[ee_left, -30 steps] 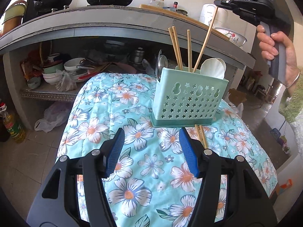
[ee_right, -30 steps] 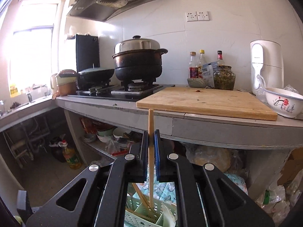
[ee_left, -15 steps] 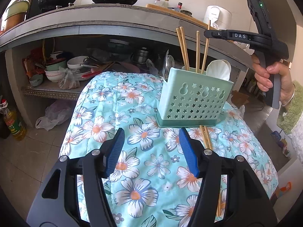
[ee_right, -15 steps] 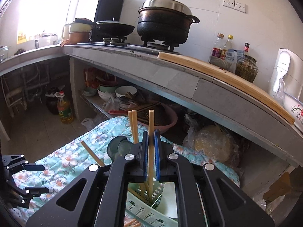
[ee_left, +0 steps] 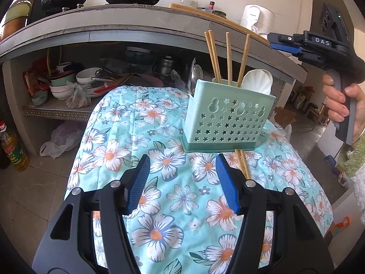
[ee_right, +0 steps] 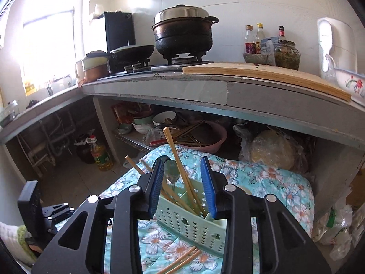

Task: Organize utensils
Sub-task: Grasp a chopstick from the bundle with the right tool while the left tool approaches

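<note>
Black pot w/ steel lid (ee_right: 183, 30) sat on stove next to frying pan (ee_right: 132, 51). Wooden cutting board (ee_right: 262, 75) on counter, sauce bottles (ee_right: 255, 38) + jar (ee_right: 287, 54) behind it. Bowls (ee_left: 66, 81) stacked on shelf under counter. Oil bottle (ee_right: 100, 154) on floor.

The holder (ee_left: 228, 116) is mint green with star-shaped and gourd-shaped holes. The chopsticks (ee_left: 228, 57) are light brown wood. The cloth (ee_left: 141, 123) is turquoise with white flowers that have orange centres. The fingers (ee_left: 138, 183) have blue ribbed pads on black frames. The pot (ee_right: 183, 37) is black.
</note>
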A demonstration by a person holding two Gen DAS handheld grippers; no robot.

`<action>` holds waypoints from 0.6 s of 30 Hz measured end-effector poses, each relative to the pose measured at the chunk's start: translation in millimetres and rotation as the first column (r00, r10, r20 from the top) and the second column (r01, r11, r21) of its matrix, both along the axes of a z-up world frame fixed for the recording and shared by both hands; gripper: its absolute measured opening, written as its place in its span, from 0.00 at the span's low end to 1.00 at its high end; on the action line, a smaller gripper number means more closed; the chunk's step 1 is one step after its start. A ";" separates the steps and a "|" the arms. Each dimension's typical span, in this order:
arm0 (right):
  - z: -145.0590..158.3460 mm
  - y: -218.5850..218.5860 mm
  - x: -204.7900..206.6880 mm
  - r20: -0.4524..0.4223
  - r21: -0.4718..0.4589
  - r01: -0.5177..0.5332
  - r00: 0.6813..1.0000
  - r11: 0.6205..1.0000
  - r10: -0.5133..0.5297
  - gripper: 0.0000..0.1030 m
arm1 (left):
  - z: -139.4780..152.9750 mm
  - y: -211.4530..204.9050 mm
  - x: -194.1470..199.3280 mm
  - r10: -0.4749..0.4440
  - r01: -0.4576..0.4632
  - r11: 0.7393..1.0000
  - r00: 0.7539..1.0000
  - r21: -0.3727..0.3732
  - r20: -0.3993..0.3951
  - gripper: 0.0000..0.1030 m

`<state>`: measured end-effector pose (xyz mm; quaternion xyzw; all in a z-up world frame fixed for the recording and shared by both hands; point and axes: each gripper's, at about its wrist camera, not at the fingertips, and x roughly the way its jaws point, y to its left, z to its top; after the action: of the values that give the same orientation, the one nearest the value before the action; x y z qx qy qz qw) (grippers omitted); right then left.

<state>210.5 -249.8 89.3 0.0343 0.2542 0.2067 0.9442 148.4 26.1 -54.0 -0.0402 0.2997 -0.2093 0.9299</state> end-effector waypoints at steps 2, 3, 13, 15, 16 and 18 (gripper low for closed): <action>-2.8 -13.5 -12.6 -0.032 0.091 0.006 0.999 0.996 -0.003 0.34 | -0.6 -1.7 0.1 -0.008 0.008 1.000 1.000 0.000 -0.003 0.55; -5.9 -19.4 -16.2 -0.053 0.126 0.013 0.999 0.992 -0.006 0.34 | -1.4 -2.5 0.3 -0.012 0.012 1.000 1.000 0.000 -0.004 0.55; -161.0 -29.7 -38.5 -0.575 0.387 0.204 0.815 0.899 0.063 0.34 | -10.1 -13.3 3.7 -0.048 0.048 0.999 0.998 -0.003 -0.048 0.55; -194.9 -26.9 -41.1 -0.655 0.428 0.257 0.749 0.866 0.101 0.29 | -11.2 -15.2 3.0 -0.055 0.055 0.999 0.997 0.000 -0.055 0.55; -206.6 -24.9 -42.6 -0.679 0.437 0.276 0.725 0.856 0.113 0.28 | -11.6 -15.8 2.8 -0.057 0.057 0.998 0.997 0.000 -0.059 0.55; -224.9 -20.5 -46.1 -0.712 0.449 0.303 0.690 0.840 0.132 0.24 | -12.2 -16.3 2.8 -0.061 0.061 0.998 0.996 -0.002 -0.066 0.55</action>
<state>164.4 -270.3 -135.6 0.3859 0.5326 0.1922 0.7284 151.2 9.8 -66.1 -0.0377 0.3312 -0.2361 0.9128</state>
